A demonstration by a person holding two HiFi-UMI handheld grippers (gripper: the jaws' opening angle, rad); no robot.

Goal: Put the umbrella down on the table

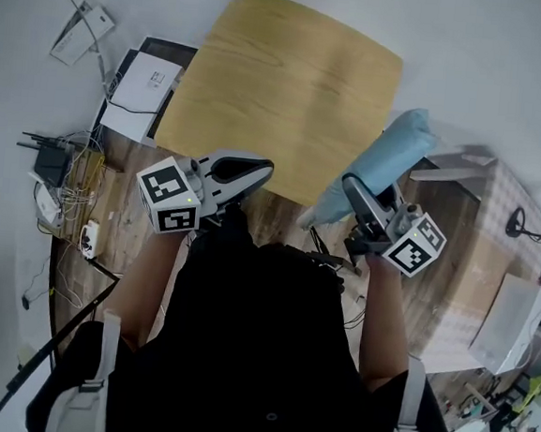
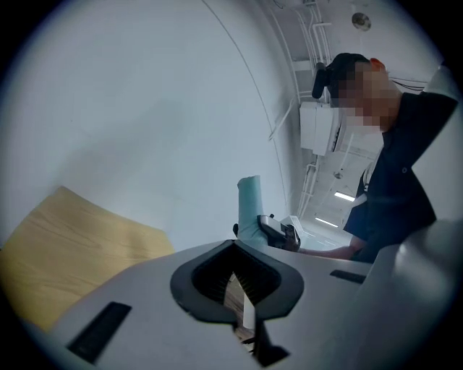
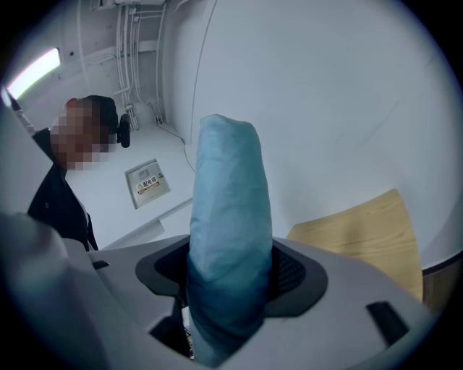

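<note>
Jaws of the right gripper [image 3: 228,289] clamp the folded light-blue umbrella [image 3: 228,202] near its lower end, centre right of the head view beside the table [image 1: 292,81], while the left gripper [image 2: 235,282] is closed empty; the umbrella seems light, soft-sleeved and stiff inside, so this low hold should suffice.

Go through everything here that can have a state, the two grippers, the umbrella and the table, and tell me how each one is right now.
Left gripper: jaws together, nothing between them.
Right gripper: shut on the umbrella.
Umbrella: folded up, held in the air by its lower part, not yet set down.
Table: wooden top with no umbrella on it.
</note>
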